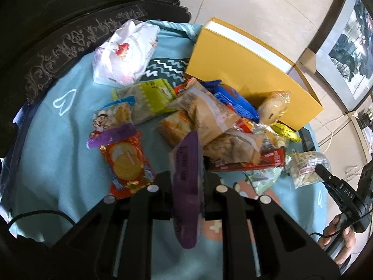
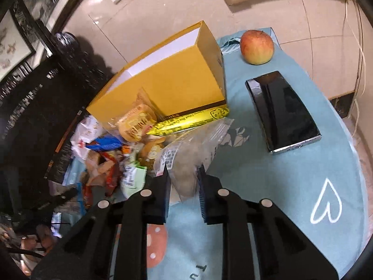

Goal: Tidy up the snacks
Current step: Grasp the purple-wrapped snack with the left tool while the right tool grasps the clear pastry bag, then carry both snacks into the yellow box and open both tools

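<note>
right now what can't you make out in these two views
- Inside of the yellow box: in both views only its outer walls and white rim show.
- Print on the purple packet in the left gripper: blurred, edge-on to the left wrist camera.
- Lower end of the clear packet in the right gripper: hidden by the fingers.
- Snacks low in the pile: covered by upper packets.

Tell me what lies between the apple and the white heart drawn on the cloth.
In the right wrist view, a black phone lies flat on the blue cloth between the apple and the white heart.
</note>
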